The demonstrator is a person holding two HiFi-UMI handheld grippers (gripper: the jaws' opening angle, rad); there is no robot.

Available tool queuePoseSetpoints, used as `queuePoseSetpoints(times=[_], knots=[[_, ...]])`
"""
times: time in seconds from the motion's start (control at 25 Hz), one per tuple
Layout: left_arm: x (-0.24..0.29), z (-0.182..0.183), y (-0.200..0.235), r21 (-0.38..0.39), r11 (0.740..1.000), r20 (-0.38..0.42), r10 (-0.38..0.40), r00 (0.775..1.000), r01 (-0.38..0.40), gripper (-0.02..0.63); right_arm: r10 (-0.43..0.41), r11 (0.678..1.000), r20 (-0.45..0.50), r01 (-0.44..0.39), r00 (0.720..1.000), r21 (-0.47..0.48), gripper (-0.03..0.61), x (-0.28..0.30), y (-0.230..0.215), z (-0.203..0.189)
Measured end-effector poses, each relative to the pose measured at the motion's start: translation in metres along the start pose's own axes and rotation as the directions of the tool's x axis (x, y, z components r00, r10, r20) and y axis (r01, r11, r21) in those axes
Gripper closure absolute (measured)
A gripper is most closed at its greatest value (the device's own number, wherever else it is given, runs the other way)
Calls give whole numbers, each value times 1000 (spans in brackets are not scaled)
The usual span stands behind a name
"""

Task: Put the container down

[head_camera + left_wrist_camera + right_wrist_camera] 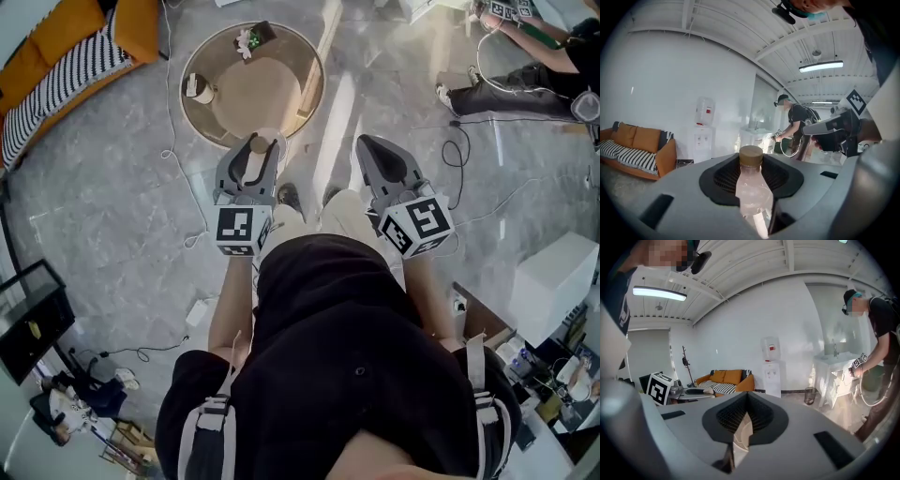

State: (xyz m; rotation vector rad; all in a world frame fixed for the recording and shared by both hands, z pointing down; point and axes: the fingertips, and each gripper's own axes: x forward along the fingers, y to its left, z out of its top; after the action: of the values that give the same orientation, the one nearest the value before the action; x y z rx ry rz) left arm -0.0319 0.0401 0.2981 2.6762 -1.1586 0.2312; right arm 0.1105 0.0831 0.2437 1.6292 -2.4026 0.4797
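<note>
A round worktop (267, 98) stood on the grey marble floor (112, 206), carrying a white cup (199, 90) near its left edge and a small plant (251, 39) at its far rim. An orange sofa (52, 37) with a striped cushion (66, 77) sat off to its left, a white water dispenser (771, 365) stood by the wall, and another person (881, 319) bent near a white sink unit (833, 376).

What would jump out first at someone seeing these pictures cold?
The left hand-held gripper, clamped on a clear bottle with a brown cap, fills the middle of the left gripper view. In the head view a round table stands just ahead of it, and an orange sofa with striped cushions sits at the upper left.
</note>
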Motion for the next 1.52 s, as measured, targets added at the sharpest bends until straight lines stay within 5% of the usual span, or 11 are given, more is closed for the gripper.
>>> queuePoseSetpoints(times=[0.44, 0.72, 1.12, 1.52], knots=[[24, -4, 23, -33, 993, 31, 113, 993, -112, 466, 76, 997, -45, -75, 996, 11, 575, 39, -20, -2], [48, -11, 29, -50, 977, 5, 209, 978, -209, 466, 250, 968, -89, -252, 964, -18, 575, 82, -31, 0], [80, -22, 56, -140, 870, -28, 474, 880, -473, 466, 530, 827, -230, -557, 817, -75, 574, 159, -40, -12], [100, -66, 66, -153, 785, -70, 597, 799, -600, 466, 658, 697, -352, -716, 665, -50, 574, 197, -44, -63]])
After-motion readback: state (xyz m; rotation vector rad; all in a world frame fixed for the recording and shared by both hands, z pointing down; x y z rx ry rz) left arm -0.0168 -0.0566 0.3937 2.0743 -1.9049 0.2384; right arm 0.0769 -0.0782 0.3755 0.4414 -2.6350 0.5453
